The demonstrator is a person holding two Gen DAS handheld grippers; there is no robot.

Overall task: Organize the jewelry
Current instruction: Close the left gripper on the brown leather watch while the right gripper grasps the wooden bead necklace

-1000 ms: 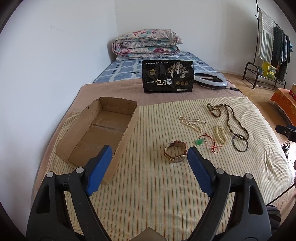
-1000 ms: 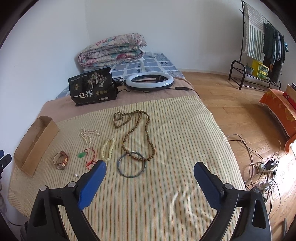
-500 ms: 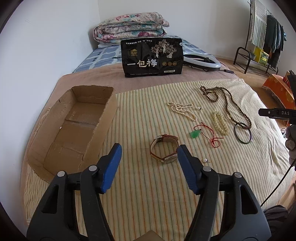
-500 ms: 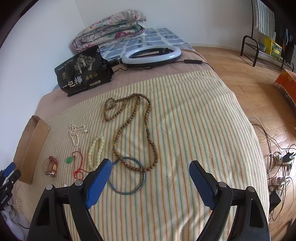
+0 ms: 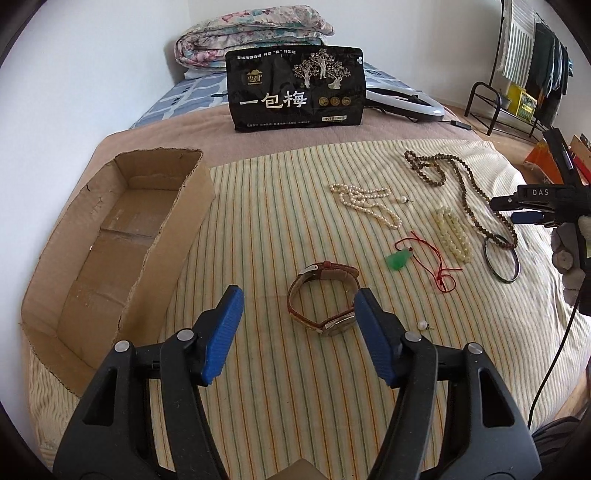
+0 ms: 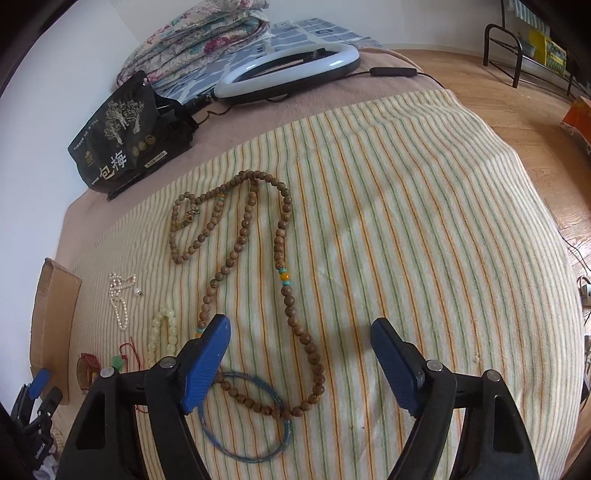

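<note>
My left gripper (image 5: 297, 314) is open, low over the striped cloth, with a brown-strap watch (image 5: 322, 297) lying between its fingertips. An open cardboard box (image 5: 110, 251) lies to its left. A pearl strand (image 5: 367, 205), green pendant on red cord (image 5: 400, 260), cream bead bracelet (image 5: 454, 234) and small pearl earring (image 5: 422, 325) lie to the right. My right gripper (image 6: 301, 349) is open above the long brown bead necklace (image 6: 280, 236) and the blue bangle (image 6: 245, 417).
A black snack bag (image 5: 297, 88) stands at the back of the bed, with a ring light (image 6: 288, 72) and folded quilt (image 5: 251, 31) behind it. The bed edge and wooden floor (image 6: 535, 122) lie to the right, with a clothes rack (image 5: 517, 74).
Both grippers have moved forward and down toward the bed. The left one has closed in on the watch, the right one on the brown necklace and bangle.
</note>
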